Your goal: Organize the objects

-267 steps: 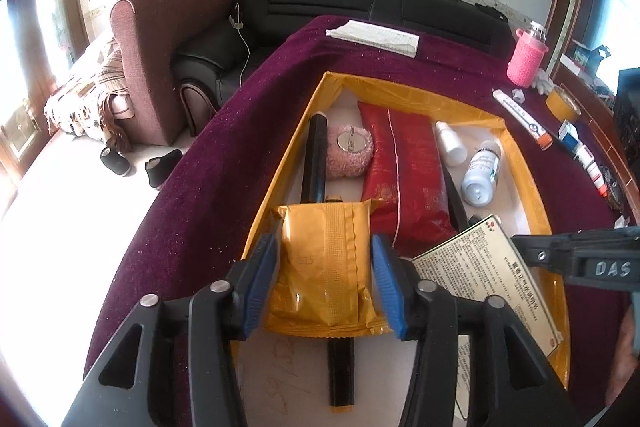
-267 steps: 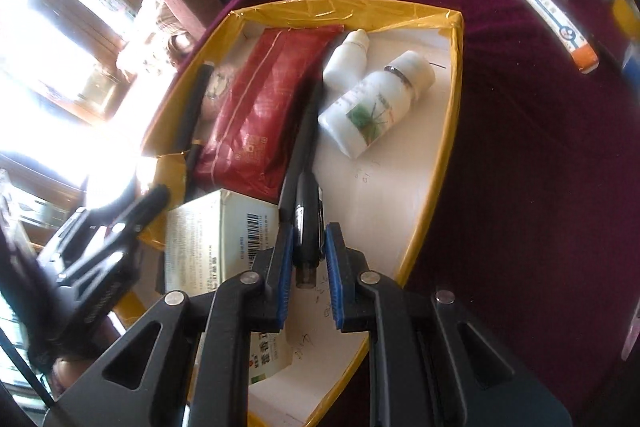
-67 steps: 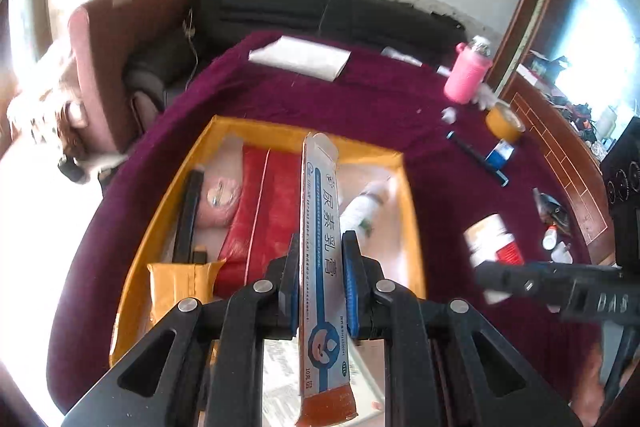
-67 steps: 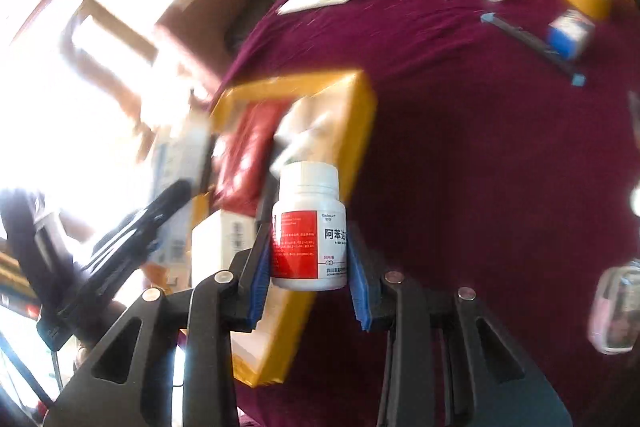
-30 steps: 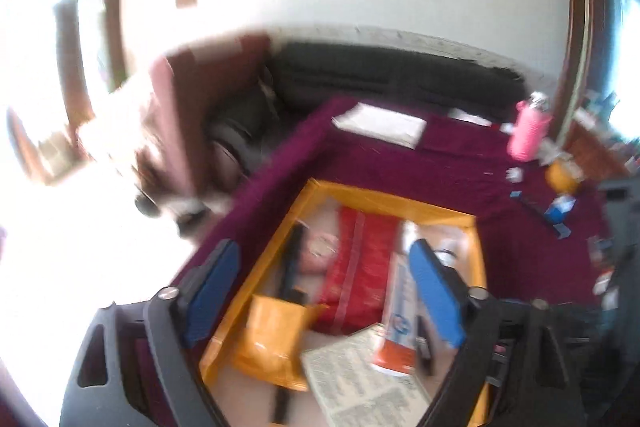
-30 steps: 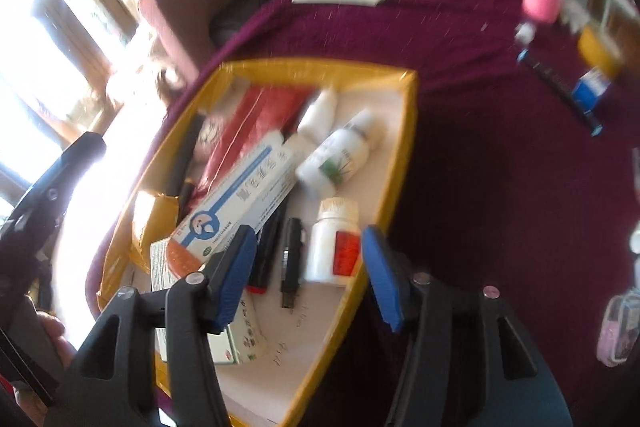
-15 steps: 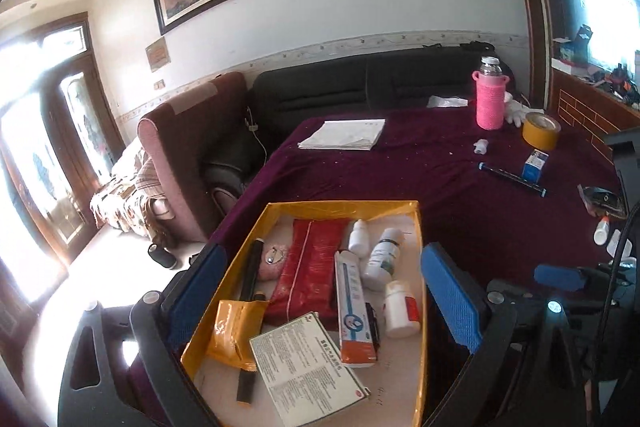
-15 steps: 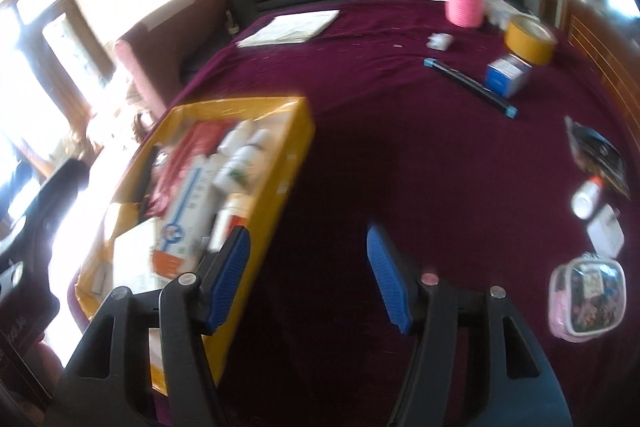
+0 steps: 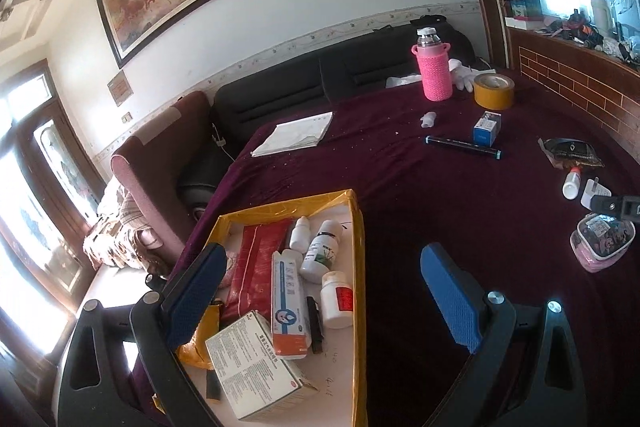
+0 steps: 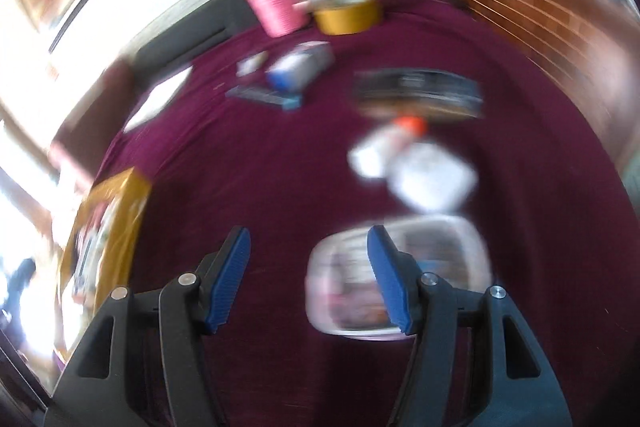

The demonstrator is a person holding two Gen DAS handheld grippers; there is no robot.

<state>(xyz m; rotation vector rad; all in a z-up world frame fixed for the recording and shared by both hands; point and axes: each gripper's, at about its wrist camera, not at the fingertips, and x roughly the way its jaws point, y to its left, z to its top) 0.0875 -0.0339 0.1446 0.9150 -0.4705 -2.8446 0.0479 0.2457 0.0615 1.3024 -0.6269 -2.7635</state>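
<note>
Blue pads of the left gripper point(image 9: 322, 297) are standing wide apart with nothing between them, hanging over the near right edge of the yellow tray point(image 9: 360, 267). Already lying in that tray: a white pill bottle point(image 9: 338, 299), a boxed tube point(image 9: 289, 305), a red pouch point(image 9: 256, 273) and a printed carton point(image 9: 256, 371), packed close and overlapping.

Right gripper point(image 10: 308, 279) is also gaping, empty, its right pad sitting in front of a clear pouch point(image 10: 432, 247) on the maroon cloth point(image 10: 240, 167). That view is smearing badly, so judging alignment is hard.

Risks, as I read them:
- Pouch looks wider than the gap between the pads; closing now is likely to pinch only one edge, and it may fold or slip out.
- Just beyond lie a white adapter point(image 9: 594, 191) and a small dropper bottle point(image 9: 571, 181); an overshoot could knock them.
- Farther off, a dark pen point(image 9: 464, 147), small blue box point(image 9: 487, 128), tape roll point(image 9: 493, 91) and pink bottle point(image 9: 435, 71) are waiting; tray space is getting tight.
</note>
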